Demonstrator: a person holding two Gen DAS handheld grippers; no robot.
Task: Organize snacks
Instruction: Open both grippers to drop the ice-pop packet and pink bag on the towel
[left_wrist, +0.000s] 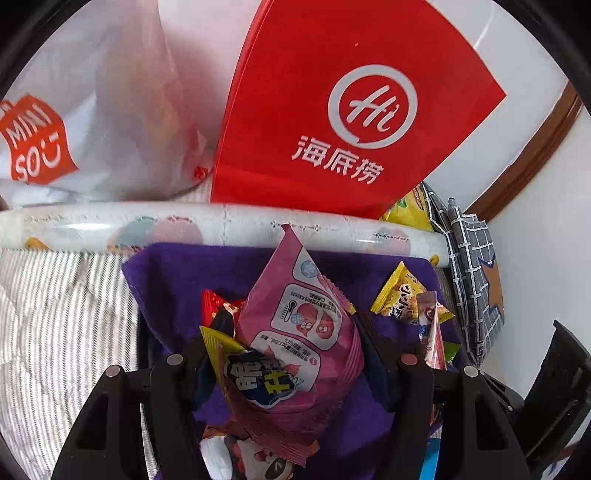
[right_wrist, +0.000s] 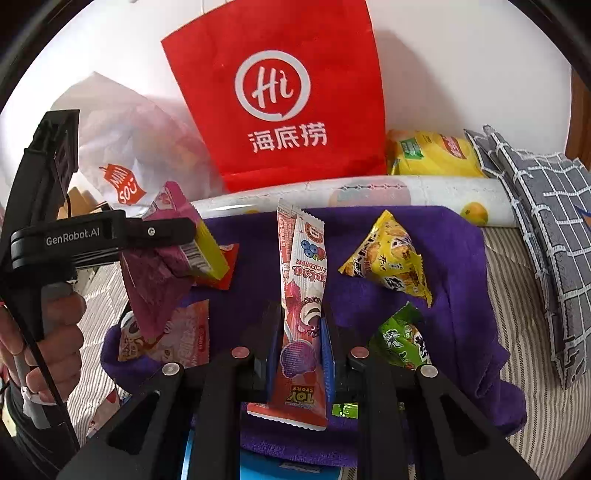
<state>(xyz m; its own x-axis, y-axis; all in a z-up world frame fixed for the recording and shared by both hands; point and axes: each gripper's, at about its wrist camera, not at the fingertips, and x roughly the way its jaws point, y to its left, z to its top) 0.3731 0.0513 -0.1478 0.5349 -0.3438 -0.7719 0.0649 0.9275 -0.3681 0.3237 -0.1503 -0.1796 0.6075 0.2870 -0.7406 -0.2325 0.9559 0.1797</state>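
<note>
Left gripper (left_wrist: 284, 354) clamps pink packet (left_wrist: 303, 332), base hidden.

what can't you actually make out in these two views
- Red bag contents: both views, its front wall hides them.
- White bag contents: left wrist, translucent plastic blurs them.
- Pink packet lower end: left wrist, yellow packet overlaps.
- Blue item: right wrist, bottom edge cuts it.
</note>
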